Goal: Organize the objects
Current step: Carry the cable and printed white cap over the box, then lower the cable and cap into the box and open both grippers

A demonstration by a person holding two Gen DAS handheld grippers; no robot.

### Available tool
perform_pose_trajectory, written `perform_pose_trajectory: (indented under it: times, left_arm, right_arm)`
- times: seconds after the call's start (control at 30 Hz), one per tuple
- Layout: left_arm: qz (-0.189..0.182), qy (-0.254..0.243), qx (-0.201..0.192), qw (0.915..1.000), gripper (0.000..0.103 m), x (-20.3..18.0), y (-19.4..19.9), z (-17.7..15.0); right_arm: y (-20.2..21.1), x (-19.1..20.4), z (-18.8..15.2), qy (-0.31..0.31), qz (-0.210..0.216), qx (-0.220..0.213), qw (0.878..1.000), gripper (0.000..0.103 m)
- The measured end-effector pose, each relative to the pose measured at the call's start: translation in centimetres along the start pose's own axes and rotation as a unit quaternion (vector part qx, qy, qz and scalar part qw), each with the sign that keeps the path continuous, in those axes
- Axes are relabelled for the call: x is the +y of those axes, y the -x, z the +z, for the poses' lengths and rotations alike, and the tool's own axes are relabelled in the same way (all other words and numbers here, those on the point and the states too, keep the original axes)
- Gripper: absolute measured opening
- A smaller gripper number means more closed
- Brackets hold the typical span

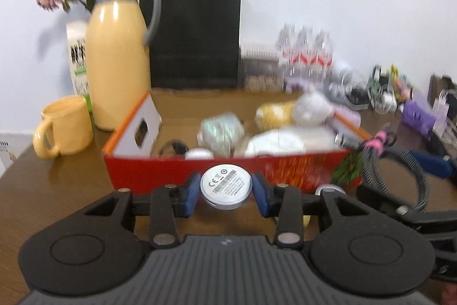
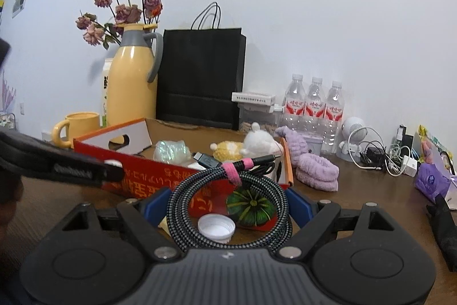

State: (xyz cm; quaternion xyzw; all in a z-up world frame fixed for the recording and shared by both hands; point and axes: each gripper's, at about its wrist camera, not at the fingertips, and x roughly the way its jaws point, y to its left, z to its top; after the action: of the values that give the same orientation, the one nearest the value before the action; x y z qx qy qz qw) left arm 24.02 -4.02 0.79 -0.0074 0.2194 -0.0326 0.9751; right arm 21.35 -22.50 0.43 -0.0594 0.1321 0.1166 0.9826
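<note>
left view alone shows us the white puck [image 1: 226,185] pinched in the left gripper [image 1: 225,192] jaws, before the red box [image 1: 171,173]. right gripper [image 2: 228,205] jaws wide, clamping the coiled cable [image 2: 228,190]; cap [image 2: 216,227] on table [image 2: 371,185] inside the coil.

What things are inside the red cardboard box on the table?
Inside the red box lie a shiny wrapped packet, a yellow plush toy and a white plush toy. The near wall and the coiled cable cover the box floor.
</note>
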Motion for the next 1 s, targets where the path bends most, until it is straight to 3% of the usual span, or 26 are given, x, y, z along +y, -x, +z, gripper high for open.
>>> perform_pose_trajectory:
  times: [0.43, 0.63, 0.93, 1.0]
  left_arm:
    - [0.027, 0.04, -0.049, 0.9976, 0.04, 2.8, -1.5, 5.1]
    - [0.027, 0.058, -0.034, 0.9973, 0.04, 4.6, -4.4, 5.9]
    - [0.03, 0.046, -0.014, 0.9984, 0.041, 5.6, -9.0, 6.2]
    - [0.034, 0.04, -0.016, 0.9985, 0.056, 5.7, -9.4, 6.1]
  right_arm:
    - [-4.9, 2.9, 5.7, 0.02, 0.036, -0.039, 0.998, 0.085]
    - [-9.1, 3.6, 6.6, 0.014, 0.038, -0.031, 0.999, 0.085]
    - [-14.3, 3.4, 5.8, 0.02, 0.043, 0.005, 0.999, 0.086]
    - [-15.2, 3.2, 5.5, 0.02, 0.046, 0.019, 0.999, 0.088]
